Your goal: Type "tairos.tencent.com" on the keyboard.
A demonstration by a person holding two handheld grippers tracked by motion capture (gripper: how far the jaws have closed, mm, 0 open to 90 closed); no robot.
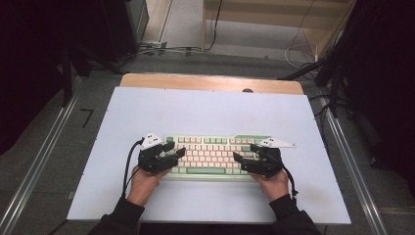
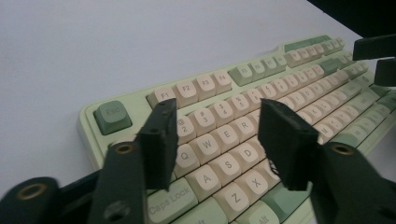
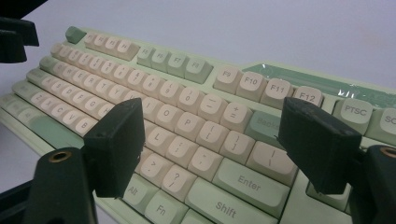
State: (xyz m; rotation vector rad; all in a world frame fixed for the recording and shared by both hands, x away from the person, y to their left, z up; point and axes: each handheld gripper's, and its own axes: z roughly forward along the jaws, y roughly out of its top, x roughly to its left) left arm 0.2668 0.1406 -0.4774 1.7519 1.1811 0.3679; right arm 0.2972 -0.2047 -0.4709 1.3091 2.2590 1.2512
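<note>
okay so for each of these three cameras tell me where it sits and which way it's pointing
High view: above the person's side, looking forward and down on the table; forearms, hands, left gripper, right gripper.
Left gripper view: rides the left gripper, looking across the keyboard's Esc end; open black jaws.
Right gripper view: rides the right gripper, looking across the Enter end; open jaws.
Shared: all three show the keyboard.

Keyboard point(image 1: 210, 154) mid-table point(image 1: 205, 107), btwn both grippers; open room elsewhere.
</note>
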